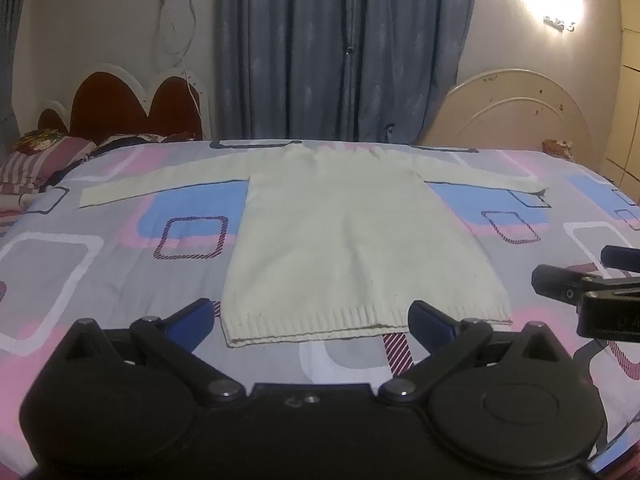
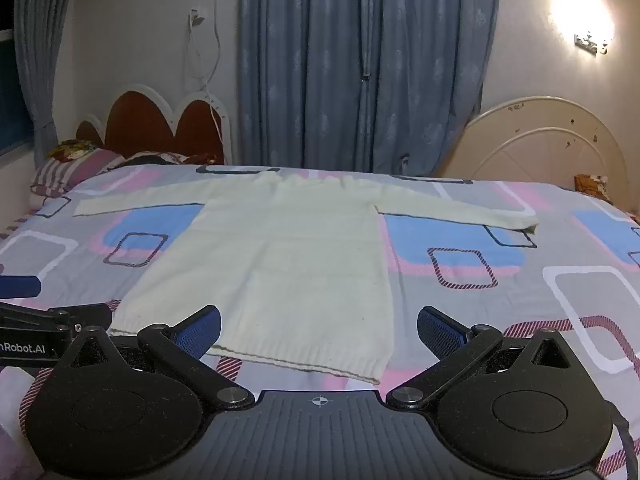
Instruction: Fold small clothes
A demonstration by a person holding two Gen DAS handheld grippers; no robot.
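Observation:
A cream knitted sweater (image 1: 344, 232) lies flat on the bed, hem toward me, both sleeves spread out to the sides. It also shows in the right wrist view (image 2: 280, 264). My left gripper (image 1: 316, 312) is open and empty, hovering just before the hem. My right gripper (image 2: 320, 326) is open and empty, near the hem's right part. The right gripper also shows at the right edge of the left wrist view (image 1: 592, 284). The left gripper shows at the left edge of the right wrist view (image 2: 48, 320).
The bed cover (image 1: 120, 248) is grey with pink, blue and white squares. Pillows (image 1: 40, 160) and a red headboard (image 1: 132, 108) are at the far left. Blue curtains (image 1: 340, 48) hang behind. A cream headboard (image 1: 516, 112) leans at the far right.

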